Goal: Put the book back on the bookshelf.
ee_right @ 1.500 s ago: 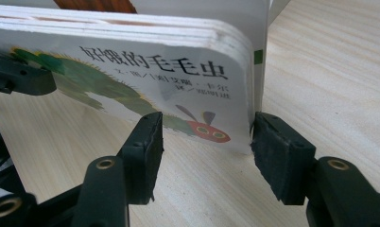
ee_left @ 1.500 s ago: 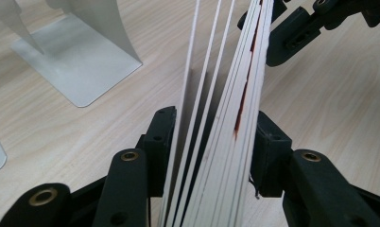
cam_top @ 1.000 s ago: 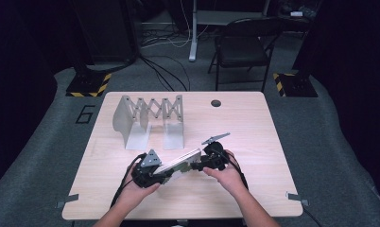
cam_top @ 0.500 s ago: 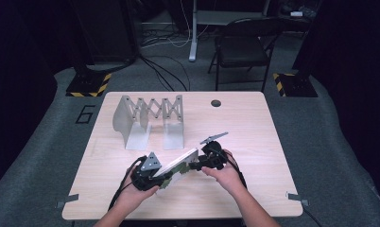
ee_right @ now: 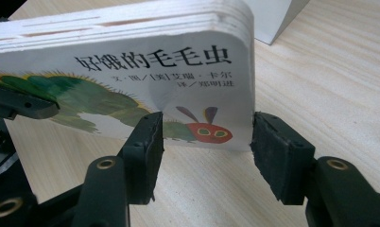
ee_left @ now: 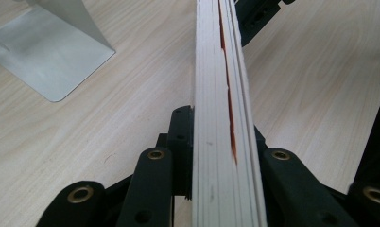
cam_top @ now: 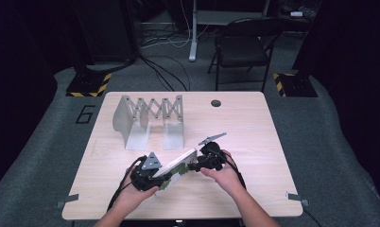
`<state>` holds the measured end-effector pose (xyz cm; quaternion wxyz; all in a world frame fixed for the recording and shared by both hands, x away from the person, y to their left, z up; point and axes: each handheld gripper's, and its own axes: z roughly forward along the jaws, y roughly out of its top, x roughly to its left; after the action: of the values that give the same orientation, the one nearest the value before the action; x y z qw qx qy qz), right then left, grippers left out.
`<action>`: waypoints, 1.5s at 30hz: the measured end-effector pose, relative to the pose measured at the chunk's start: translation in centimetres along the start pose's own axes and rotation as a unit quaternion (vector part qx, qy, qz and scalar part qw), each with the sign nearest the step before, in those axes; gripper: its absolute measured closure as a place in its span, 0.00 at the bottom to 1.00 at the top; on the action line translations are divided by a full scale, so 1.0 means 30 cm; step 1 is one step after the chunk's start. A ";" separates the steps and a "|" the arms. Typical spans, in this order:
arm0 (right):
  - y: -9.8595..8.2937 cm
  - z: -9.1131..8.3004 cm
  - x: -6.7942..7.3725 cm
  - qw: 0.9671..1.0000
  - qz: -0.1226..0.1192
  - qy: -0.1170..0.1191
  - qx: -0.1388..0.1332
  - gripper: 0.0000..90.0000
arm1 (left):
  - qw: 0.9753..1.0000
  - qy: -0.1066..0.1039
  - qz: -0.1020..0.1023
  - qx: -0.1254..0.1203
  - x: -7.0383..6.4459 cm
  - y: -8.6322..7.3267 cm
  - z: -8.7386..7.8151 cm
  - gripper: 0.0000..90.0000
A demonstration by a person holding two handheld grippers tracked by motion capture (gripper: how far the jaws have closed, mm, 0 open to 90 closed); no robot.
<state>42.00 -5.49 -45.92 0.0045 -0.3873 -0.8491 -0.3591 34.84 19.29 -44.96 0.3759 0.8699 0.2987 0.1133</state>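
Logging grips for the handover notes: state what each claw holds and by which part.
Left claw is clamped across the board book at its page edge, near one end. Right claw is open at the other end, jaws either side of a corner, not gripping.

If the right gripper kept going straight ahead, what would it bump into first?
Probably the caterpillar board book. The right gripper points straight at the cover's end, its open jaws standing either side of the corner and seemingly not yet squeezing it. The left gripper grips the other end.
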 end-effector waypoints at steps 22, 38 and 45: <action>0.000 -0.006 0.000 1.000 0.003 0.009 -0.001 0.50 | 1.000 0.005 0.014 0.014 -0.012 0.008 -0.005 0.84; -0.004 -0.025 -0.021 1.000 0.008 0.006 -0.008 0.50 | 1.000 0.009 0.004 -0.001 0.008 -0.001 -0.031 0.84; -0.008 -0.039 -0.041 1.000 0.017 0.005 -0.019 0.49 | 1.000 0.017 -0.005 -0.006 0.029 -0.004 -0.055 0.84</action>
<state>42.40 -7.12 -45.56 0.0075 -0.3998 -0.8353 -0.3773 34.79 20.84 -43.92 0.3769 0.8641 0.3082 0.1278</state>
